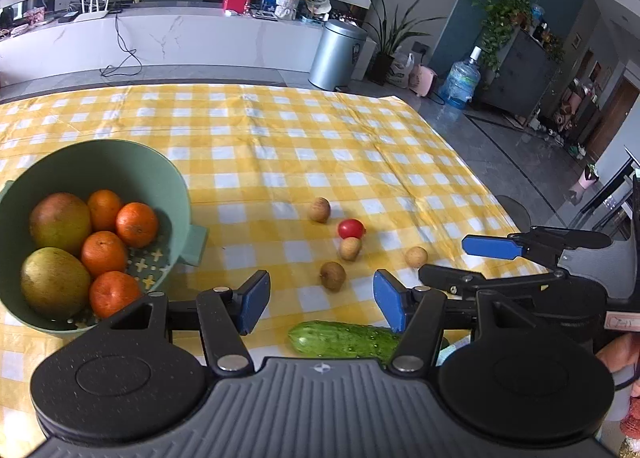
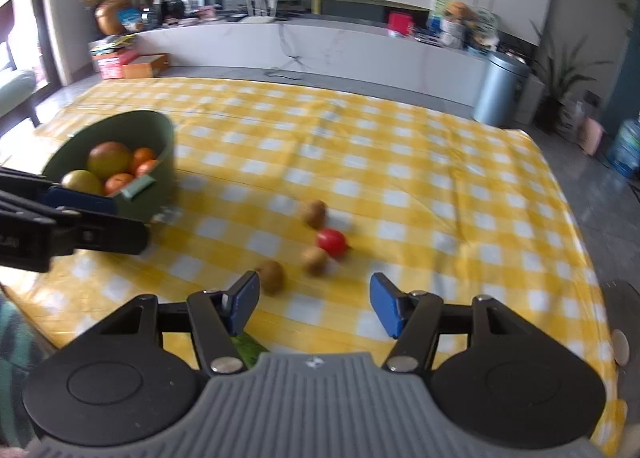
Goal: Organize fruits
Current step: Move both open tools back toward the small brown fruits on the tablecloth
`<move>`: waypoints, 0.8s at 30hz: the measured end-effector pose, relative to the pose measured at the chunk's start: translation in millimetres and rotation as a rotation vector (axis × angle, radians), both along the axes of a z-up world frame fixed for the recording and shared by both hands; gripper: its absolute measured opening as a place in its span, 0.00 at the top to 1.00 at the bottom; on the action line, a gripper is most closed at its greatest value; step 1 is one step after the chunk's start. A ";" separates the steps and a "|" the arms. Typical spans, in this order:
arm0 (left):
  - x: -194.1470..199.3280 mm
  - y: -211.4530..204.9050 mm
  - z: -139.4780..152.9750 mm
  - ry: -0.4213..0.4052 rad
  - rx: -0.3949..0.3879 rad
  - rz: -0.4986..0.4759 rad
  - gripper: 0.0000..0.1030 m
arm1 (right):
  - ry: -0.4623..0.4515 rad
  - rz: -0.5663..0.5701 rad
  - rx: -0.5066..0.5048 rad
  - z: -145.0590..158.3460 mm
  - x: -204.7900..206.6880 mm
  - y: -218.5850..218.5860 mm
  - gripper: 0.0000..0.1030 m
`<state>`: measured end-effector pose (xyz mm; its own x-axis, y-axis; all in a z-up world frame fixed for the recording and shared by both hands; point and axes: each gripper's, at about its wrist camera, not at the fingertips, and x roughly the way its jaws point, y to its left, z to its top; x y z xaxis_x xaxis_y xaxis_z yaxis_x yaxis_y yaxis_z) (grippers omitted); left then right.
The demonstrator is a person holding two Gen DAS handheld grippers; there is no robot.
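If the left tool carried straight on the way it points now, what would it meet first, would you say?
Probably the small brown fruit lying just ahead between the fingers of the open left tool. The cucumber lies nearer but lower, likely under that line; depth is unclear.

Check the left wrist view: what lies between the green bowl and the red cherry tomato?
Only bare checked tablecloth between green bowl and red cherry tomato; the nearest brown fruit sits just above that line.

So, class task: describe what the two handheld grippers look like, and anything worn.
Both the left gripper and the right gripper have black linkage arms, blue pads on the jaws, round black discs and a ribbed grey base. A striped teal sleeve shows at one edge.
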<state>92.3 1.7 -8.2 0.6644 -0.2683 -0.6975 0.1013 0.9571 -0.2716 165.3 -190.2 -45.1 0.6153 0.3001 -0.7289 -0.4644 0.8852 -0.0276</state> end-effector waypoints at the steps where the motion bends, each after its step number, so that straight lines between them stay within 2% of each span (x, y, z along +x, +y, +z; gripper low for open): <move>1: 0.7 -3.0 -1.1 0.001 0.002 -0.005 0.32 | 0.001 -0.025 -0.007 -2.3 1.4 -5.7 0.43; 6: 6.0 -13.3 -9.0 0.000 -0.019 -0.029 0.32 | 0.035 -0.115 -0.006 -8.9 14.6 -29.1 0.43; 9: 9.1 -18.4 -14.2 -0.004 -0.041 -0.043 0.32 | 0.055 -0.156 -0.003 -12.6 24.1 -38.2 0.38; 15: 16.2 -24.0 -26.2 0.005 -0.044 -0.046 0.32 | 0.145 -0.141 0.057 -25.9 35.5 -43.5 0.38; 21: 22.5 -25.8 -37.2 0.018 -0.028 -0.044 0.32 | 0.180 -0.155 0.050 -33.2 42.6 -37.1 0.41; 24: 27.1 -28.7 -41.7 0.026 -0.002 -0.048 0.32 | 0.196 -0.157 0.046 -36.0 45.1 -36.7 0.49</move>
